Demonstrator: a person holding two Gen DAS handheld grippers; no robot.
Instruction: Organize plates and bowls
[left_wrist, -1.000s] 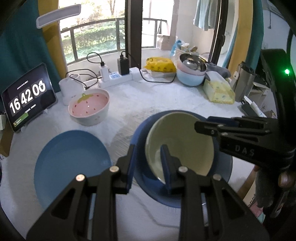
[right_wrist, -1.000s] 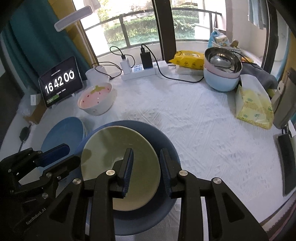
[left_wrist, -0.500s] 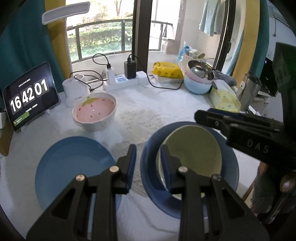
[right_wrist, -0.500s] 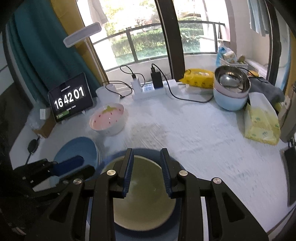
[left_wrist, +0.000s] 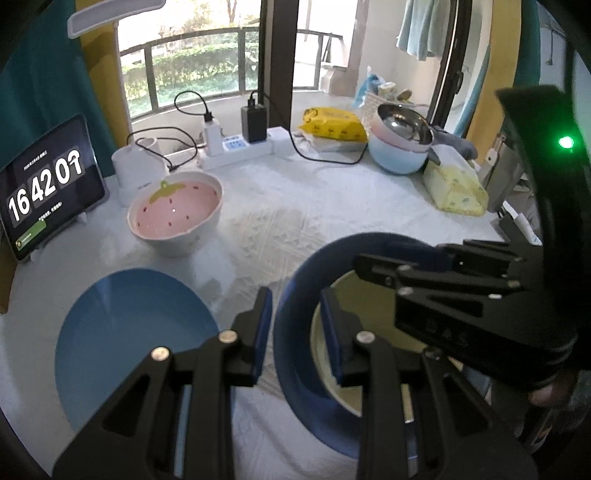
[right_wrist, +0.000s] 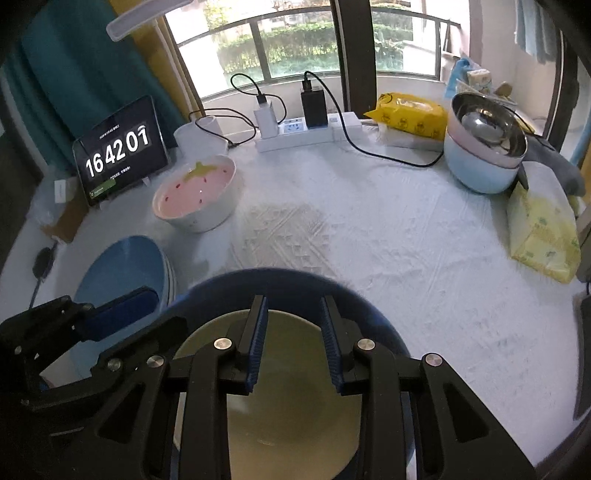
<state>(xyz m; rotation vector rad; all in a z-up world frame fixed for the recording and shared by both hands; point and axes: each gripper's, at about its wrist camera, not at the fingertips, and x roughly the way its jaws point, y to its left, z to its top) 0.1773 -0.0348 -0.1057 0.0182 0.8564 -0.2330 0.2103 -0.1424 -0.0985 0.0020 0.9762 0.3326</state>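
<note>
A pale green plate (right_wrist: 291, 406) lies inside a dark blue plate (right_wrist: 280, 280) on the white cloth, close below both grippers. My left gripper (left_wrist: 295, 291) is open a little above the dark plate's (left_wrist: 291, 369) left rim, and the rim shows through the gap between its jaws. My right gripper (right_wrist: 292, 300) is open a little too, over the green plate (left_wrist: 362, 291), with nothing between its pads. To the left lies a light blue plate (left_wrist: 129, 343). Behind it stands a pink strawberry bowl (left_wrist: 173, 214). Stacked bowls topped by a steel one (left_wrist: 400, 147) stand at the back right.
A tablet clock (left_wrist: 44, 188) leans at the far left beside a white cup (left_wrist: 136, 166). A power strip with chargers and cables (left_wrist: 240, 146) and a yellow packet (left_wrist: 332, 123) line the back. A tissue pack (left_wrist: 454, 188) lies near the right edge.
Both grippers have come down closer to the two stacked plates, which now look larger and lower in both views. The left fingers framed the green plate's edge; now they frame the dark rim.
</note>
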